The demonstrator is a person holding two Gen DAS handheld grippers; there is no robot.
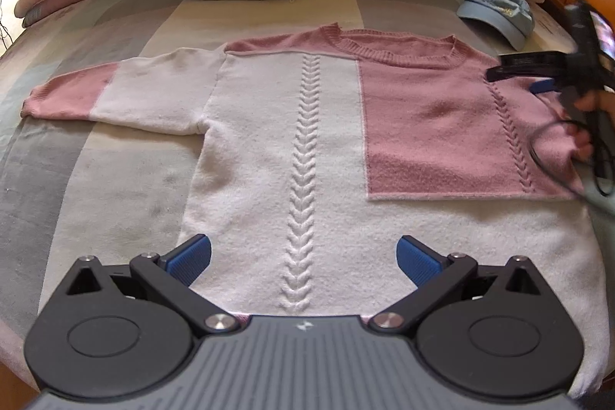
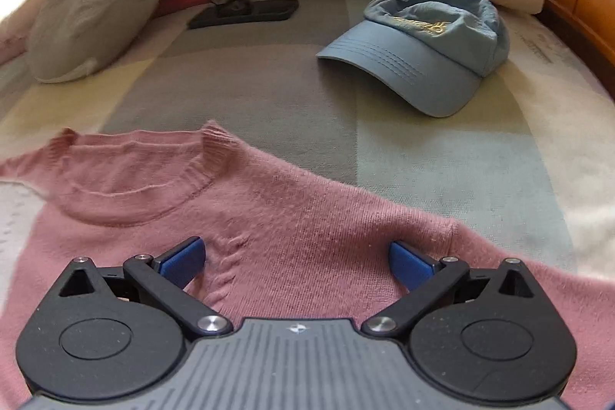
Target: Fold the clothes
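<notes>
Both tongs gaped wide and empty over the pink-and-white cable-knit sweater (image 1: 292, 125) spread flat on the striped bed cover (image 1: 46, 156).

Only the left view caught the whole garment, its left sleeve stretched out, the right folded across the chest; the left gripper (image 1: 303, 258) hovered over the hem. The right gripper (image 2: 295, 256) sat above the pink shoulder, with bare cover before the light-blue baseball cap (image 2: 419, 56).

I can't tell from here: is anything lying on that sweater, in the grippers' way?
Nothing visible does. Both the left gripper and right gripper hang open right over the sweater. The cap lies apart on the bed, beyond the collar.
</notes>
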